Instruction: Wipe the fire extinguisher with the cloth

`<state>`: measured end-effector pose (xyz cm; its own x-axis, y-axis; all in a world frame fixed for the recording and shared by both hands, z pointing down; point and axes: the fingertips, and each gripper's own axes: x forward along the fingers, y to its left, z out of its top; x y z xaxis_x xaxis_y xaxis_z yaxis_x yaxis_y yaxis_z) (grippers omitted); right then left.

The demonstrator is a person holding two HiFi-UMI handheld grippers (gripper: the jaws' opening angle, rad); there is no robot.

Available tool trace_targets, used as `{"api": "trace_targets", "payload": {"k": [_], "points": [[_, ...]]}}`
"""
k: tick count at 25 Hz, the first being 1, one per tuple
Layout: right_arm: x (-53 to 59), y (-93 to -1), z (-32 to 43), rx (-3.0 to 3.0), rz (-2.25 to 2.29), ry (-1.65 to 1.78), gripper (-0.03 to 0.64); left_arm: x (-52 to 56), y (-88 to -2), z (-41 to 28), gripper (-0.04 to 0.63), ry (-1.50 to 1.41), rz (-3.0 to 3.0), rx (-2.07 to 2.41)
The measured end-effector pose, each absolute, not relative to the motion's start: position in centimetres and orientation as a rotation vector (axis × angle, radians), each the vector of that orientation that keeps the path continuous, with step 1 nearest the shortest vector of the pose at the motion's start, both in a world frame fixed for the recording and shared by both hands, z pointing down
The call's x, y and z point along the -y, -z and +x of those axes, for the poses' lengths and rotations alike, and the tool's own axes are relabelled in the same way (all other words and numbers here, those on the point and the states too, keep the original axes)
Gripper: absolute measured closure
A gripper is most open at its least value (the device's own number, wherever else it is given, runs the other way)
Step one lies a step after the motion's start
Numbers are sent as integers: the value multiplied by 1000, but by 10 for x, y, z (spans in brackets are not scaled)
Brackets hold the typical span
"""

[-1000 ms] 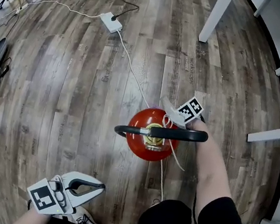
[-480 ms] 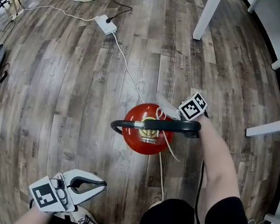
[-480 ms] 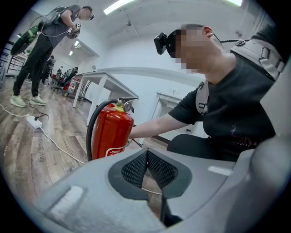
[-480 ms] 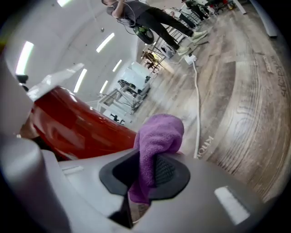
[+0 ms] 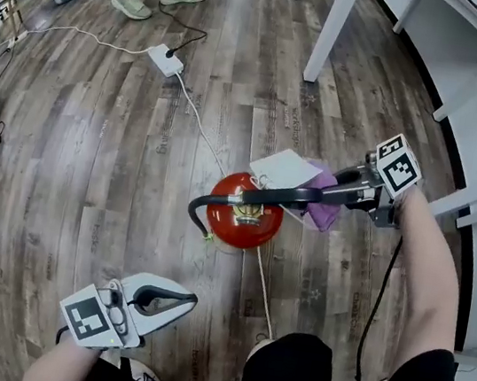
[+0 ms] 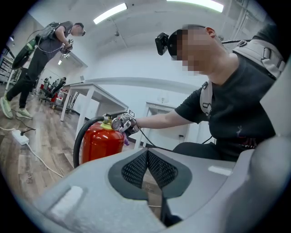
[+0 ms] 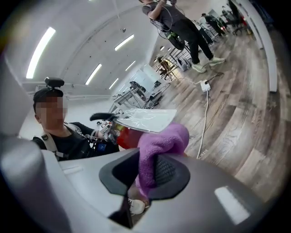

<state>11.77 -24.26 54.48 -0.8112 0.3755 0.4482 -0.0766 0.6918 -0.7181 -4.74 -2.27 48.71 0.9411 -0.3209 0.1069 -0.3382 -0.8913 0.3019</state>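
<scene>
Okay, head view: the fire extinguisher, a glossy round red body, stands on the wood-plank floor. Its top is partly hidden by a curved black hose and a flat white tag. The right gripper, just beside the top, pinches a fuzzy purple cloth; whether the cloth touches the extinguisher is unclear. The left gripper is low and well apart. Left gripper view: its mesh pads are pressed together and empty, and the extinguisher's base is cut off. Right gripper view: the bunched cloth between the jaws hides most of the red cylinder.
</scene>
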Motion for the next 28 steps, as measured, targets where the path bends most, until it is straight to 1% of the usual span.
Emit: {"api": "trace_targets", "payload": {"k": [5, 9, 11, 14, 16, 19, 22, 24, 25, 27, 28], "points": [[245, -454, 138, 2440, -53, -782, 555, 35, -467, -39, 598, 64, 2782, 476], [238, -399, 155, 2500, 120, -586, 555, 37, -460, -32, 597, 137, 2756, 440], [230, -376, 162, 2558, 209, -535, 555, 38, -456, -31, 563, 175, 2728, 434], [202, -340, 143, 2698, 277, -493, 555, 43, -446, -34, 553, 280, 2664, 439], [176, -325, 115, 2775, 270, -491, 554, 54, -434, -37, 504, 368, 2633, 463], [140, -323, 65, 2822, 215, -493, 554, 75, -409, -42, 458, 504, 2599, 538], [116, -332, 25, 2837, 145, -474, 554, 96, -383, -46, 381, 635, 2508, 558], [109, -339, 9, 2834, 130, -461, 554, 103, -371, -40, 320, 625, 2516, 547], [107, -343, 4, 2832, 128, -458, 554, 104, -367, -35, 300, 601, 2534, 538], [103, -349, -5, 2828, 130, -439, 554, 108, -357, -25, 264, 572, 2552, 498], [102, -352, -9, 2824, 134, -421, 554, 109, -353, -22, 262, 570, 2553, 474]]}}
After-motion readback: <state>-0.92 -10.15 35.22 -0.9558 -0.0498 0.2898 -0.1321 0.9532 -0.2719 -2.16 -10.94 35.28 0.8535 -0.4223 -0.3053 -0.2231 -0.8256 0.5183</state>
